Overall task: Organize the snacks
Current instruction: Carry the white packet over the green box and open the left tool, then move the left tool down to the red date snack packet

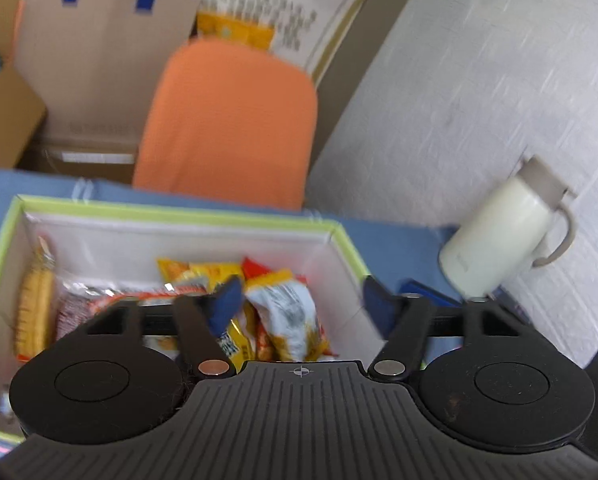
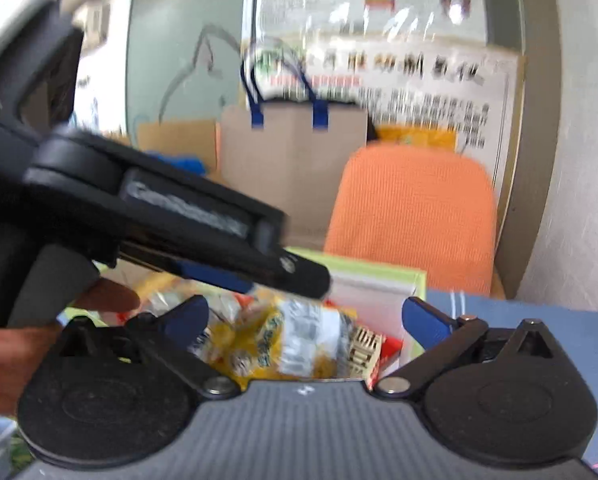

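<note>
A green-rimmed white box [image 1: 171,211] on the blue table holds several snack packets, with a yellow and white packet [image 1: 287,312] in the middle and a yellow packet [image 1: 35,300] at its left wall. My left gripper [image 1: 303,306] is open above the box, and nothing is between its blue pads. In the right wrist view the same box [image 2: 379,272] and packets [image 2: 299,340] lie just ahead. My right gripper [image 2: 305,320] is open and empty above them. The left gripper [image 2: 159,216] crosses that view from the left, held by a hand.
A cream jug with a handle [image 1: 503,236] stands on the table to the right of the box, by the white wall. An orange chair [image 1: 231,120] stands behind the table, with a paper bag [image 1: 99,60] and cardboard boxes beyond.
</note>
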